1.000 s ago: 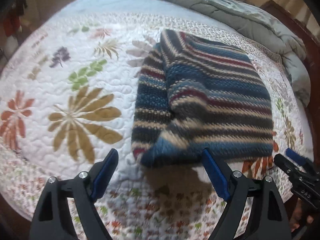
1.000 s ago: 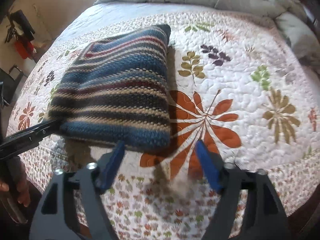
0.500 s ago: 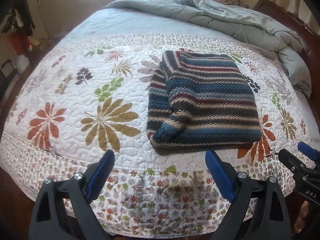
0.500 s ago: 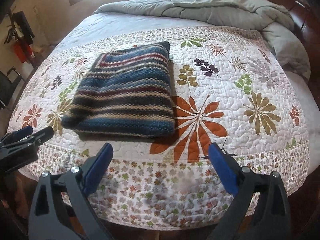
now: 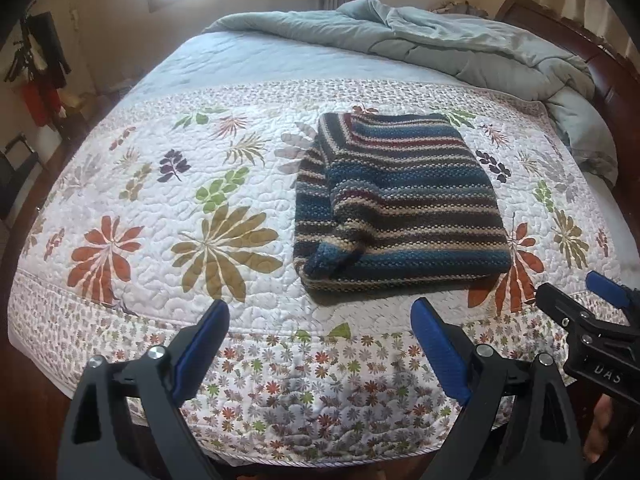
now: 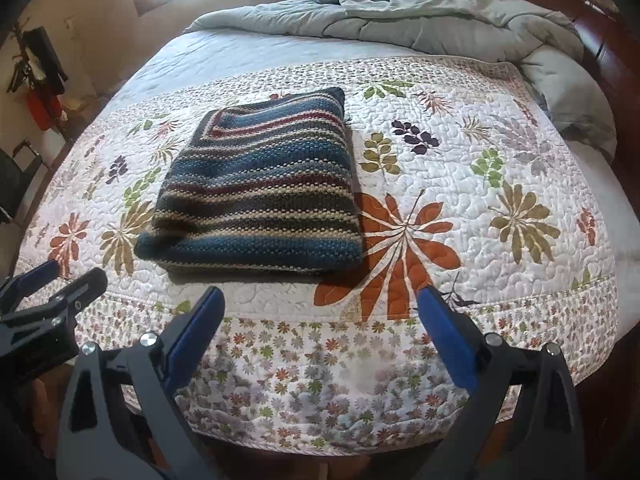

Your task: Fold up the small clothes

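Both the left hand-held gripper (image 5: 320,316) and right hand-held gripper (image 6: 320,304) hover wide open, empty, near the folded striped sweater (image 5: 400,204).

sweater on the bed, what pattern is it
The sweater has blue, beige, dark and maroon stripes, clearest in the right wrist view.

Left tongs (image 5: 320,312) and right tongs (image 6: 322,300) gape wide.

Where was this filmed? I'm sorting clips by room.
Most likely a bedroom: a bed covered by a floral quilt, a rumpled grey comforter at its far end, and a folded striped sweater lying on top.
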